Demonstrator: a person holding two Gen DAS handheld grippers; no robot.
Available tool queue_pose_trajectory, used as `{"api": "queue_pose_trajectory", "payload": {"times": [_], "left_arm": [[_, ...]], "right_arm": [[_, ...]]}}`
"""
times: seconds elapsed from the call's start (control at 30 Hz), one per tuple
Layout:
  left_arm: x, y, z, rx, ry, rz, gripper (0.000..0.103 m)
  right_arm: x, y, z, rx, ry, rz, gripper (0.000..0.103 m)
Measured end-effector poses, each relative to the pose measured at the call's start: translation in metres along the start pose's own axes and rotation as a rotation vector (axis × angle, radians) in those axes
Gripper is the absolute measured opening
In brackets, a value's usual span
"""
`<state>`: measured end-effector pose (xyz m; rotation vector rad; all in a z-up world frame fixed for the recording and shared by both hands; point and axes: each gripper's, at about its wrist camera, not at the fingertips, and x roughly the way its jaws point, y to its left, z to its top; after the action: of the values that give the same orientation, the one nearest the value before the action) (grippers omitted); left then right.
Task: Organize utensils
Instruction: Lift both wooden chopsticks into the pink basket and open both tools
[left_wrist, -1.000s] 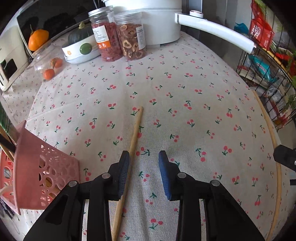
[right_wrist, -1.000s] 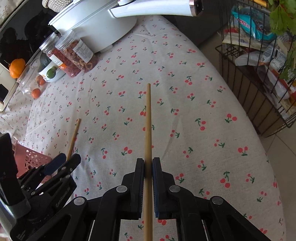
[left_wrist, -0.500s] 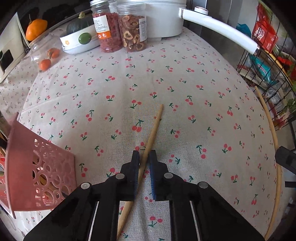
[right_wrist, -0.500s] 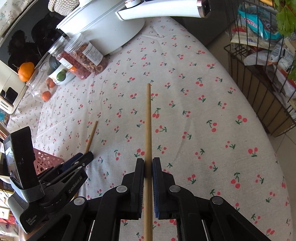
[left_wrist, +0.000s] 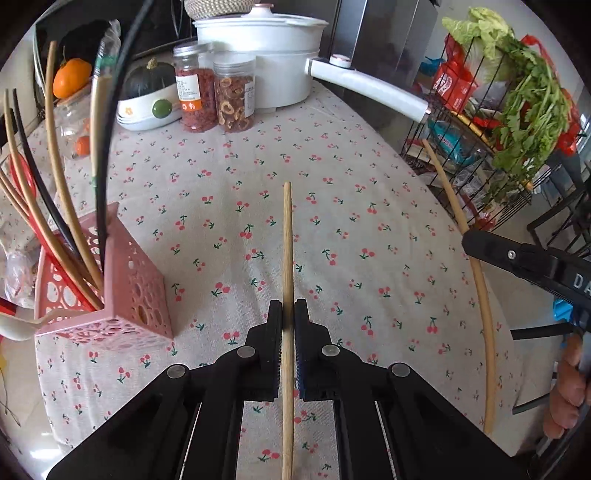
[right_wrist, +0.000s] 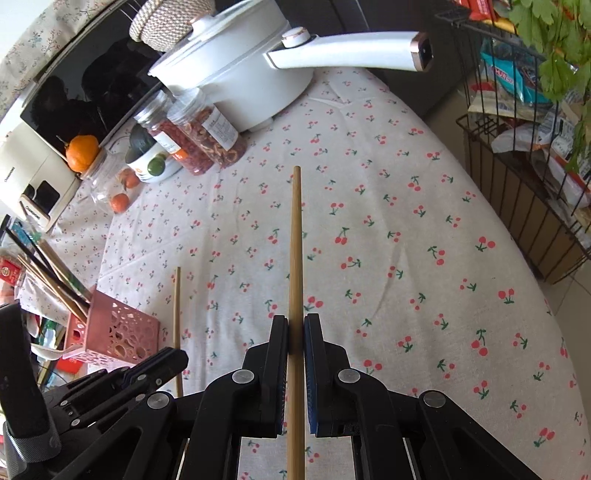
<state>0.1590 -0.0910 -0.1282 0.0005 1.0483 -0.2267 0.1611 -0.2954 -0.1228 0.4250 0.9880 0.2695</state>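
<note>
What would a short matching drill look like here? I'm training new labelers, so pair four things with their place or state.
Things:
1. left gripper
2. right gripper
3. pink holder
4. jars

States or places:
A. beside the white pot
B. shut on the darker chopstick
C. standing on the cloth, utensils upright in it
D. shut on the paler chopstick

Pairs: 1-D, 2-B, 3-C, 4-A
</note>
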Motion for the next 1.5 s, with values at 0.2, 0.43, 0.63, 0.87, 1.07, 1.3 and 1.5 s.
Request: {"api": "queue_pose_trajectory", "payload": {"times": [0.2,0.43,0.63,0.87,1.07,1.3,1.5], "left_arm": [[-0.071,0.016,-0.017,0.009,-0.143,-0.073,0.006],[-0.156,0.049,-0.018,-0.027,-0.383,-0.108,0.006],[-0.202,0.083,-0.015,-0.054,-0.678,0.031,0.006],[-0.173,0.117,0.003,-0.143,-0.772,0.059,0.006],[-0.148,0.109,0.010,-0.080,-0.838,0.111,0.006],[-0.109,0.105,0.010,-0.029,-0.751,0.149,0.006],[-0.107,0.109,0.014,-0.054,-0.638,0.094,0.012]], "right_arm": [[-0.028,0.029,-0.008,-0.031,-0.128,0.060,0.006],[-0.055,0.065,-0.013,-0.120,-0.303,0.092,0.006],[-0.055,0.085,-0.013,-0.181,-0.372,0.092,0.006],[-0.038,0.098,-0.011,-0.216,-0.370,0.093,0.006],[-0.031,0.103,-0.010,-0.229,-0.388,0.096,0.006],[-0.037,0.105,-0.009,-0.235,-0.441,0.095,0.006],[-0.050,0.113,-0.014,-0.249,-0.510,0.113,0.006]]}}
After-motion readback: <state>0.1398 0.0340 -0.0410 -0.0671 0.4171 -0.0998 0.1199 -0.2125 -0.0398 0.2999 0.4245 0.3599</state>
